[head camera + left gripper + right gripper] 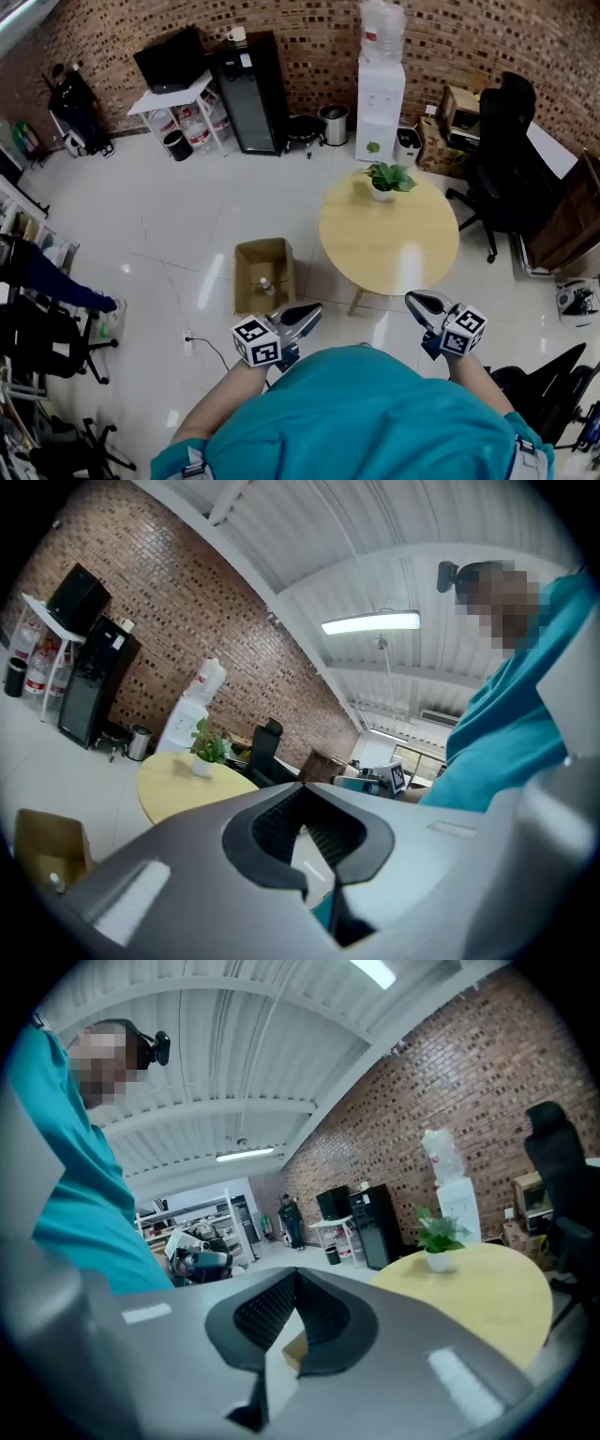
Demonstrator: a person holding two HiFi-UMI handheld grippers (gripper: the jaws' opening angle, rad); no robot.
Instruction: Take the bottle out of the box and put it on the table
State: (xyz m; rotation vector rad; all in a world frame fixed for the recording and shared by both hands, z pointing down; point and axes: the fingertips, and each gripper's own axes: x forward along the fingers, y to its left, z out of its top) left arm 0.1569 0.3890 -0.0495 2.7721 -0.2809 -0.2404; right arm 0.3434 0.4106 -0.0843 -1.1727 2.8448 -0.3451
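An open cardboard box [262, 274] stands on the floor left of the round wooden table [389, 239]. A small clear bottle [265, 285] with a white cap stands inside it. In the left gripper view the box [45, 851] sits at the lower left with the bottle's cap [54, 879] showing. My left gripper [312, 311] is shut and empty, held near my chest just right of the box. My right gripper [413, 299] is also shut and empty, over the table's near edge. The two grippers point toward each other. Both pairs of jaws are closed in the left gripper view [302, 786] and the right gripper view [296, 1275].
A potted plant [384, 178] stands at the table's far edge. A water dispenser [380, 108], a black fridge [251, 94] and a white shelf line the brick wall. Office chairs [502, 155] stand at the right, another chair [42, 342] at the left. A cable and socket [189, 339] lie left of the box.
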